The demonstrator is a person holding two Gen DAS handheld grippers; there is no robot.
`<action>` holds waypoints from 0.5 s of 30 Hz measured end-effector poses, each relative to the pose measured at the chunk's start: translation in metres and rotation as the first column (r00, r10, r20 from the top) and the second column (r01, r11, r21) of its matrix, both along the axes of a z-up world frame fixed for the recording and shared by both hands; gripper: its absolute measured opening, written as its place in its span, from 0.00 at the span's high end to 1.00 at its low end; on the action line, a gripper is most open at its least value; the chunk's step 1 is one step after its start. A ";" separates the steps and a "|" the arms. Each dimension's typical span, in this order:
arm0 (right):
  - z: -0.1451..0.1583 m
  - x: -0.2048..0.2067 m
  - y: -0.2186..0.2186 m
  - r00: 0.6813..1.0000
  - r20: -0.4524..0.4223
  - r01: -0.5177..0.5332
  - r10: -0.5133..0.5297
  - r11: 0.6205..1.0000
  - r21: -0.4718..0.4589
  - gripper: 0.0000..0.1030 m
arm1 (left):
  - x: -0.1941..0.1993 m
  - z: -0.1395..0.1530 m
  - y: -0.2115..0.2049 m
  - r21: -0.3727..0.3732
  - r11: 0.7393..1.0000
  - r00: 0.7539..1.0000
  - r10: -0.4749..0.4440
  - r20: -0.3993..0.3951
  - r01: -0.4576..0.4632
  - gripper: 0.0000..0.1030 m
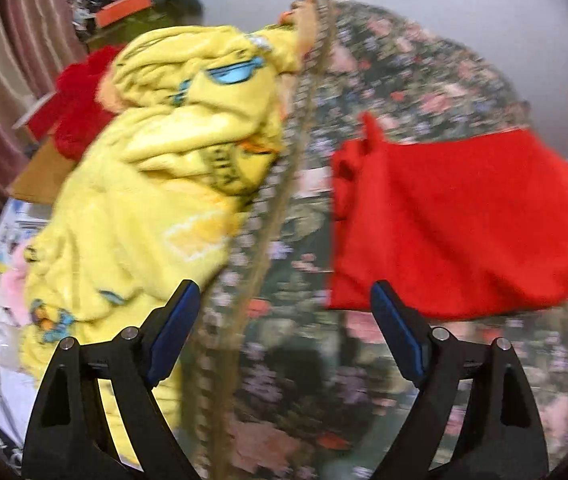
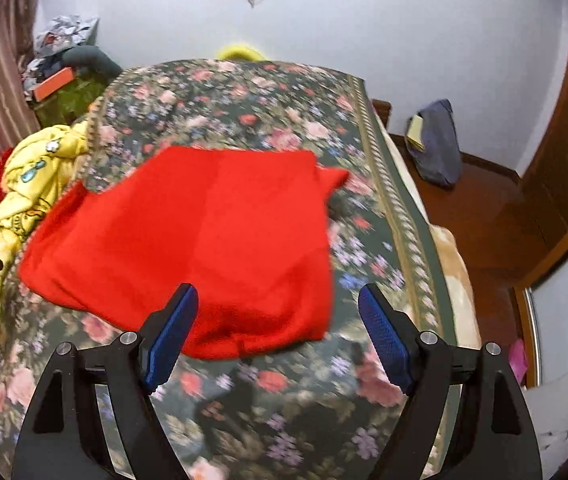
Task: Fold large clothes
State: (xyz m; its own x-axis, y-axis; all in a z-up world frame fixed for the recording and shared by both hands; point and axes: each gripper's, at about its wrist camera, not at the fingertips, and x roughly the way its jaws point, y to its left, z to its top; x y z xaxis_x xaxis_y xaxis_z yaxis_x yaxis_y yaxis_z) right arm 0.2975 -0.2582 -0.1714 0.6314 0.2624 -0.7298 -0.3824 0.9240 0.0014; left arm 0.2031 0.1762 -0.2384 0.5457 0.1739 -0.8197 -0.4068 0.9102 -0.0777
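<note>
Evidently between grasps, both the left gripper [image 1: 284,312] and right gripper [image 2: 279,316] hover with fingers spread and empty over the floral bedspread [image 2: 243,100], where the red garment [image 2: 203,240] lies partly folded beside a yellow heap [image 1: 155,184].

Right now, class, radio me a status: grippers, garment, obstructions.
Left gripper open, empty. Right gripper open, empty. Red garment lying on floral bedspread, partly folded. Yellow blanket heaped beside it, not touching.
</note>
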 end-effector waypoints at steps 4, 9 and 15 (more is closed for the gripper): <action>0.000 0.004 0.028 0.998 0.000 -0.056 0.056 0.998 0.004 0.23 | 0.008 -0.002 -0.012 -0.241 0.968 0.997 -0.059 0.051 0.070 0.13; -0.013 0.011 0.061 0.993 -0.024 -0.117 0.117 0.993 -0.021 0.23 | 0.021 -0.026 -0.023 -0.513 0.851 0.993 -0.085 0.078 0.113 0.13; -0.034 0.018 0.084 0.987 -0.059 -0.151 0.148 0.987 -0.057 0.23 | 0.035 -0.056 -0.025 -0.669 0.738 0.996 -0.060 0.069 0.090 0.14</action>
State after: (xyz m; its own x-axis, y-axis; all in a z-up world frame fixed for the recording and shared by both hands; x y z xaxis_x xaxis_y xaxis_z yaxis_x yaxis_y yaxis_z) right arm 0.3155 -0.1739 -0.2054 0.5471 0.3050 -0.7795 -0.5172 0.8554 -0.0283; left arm 0.2377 0.1513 -0.2942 0.5679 -0.4555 -0.6856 -0.3221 0.6435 -0.6944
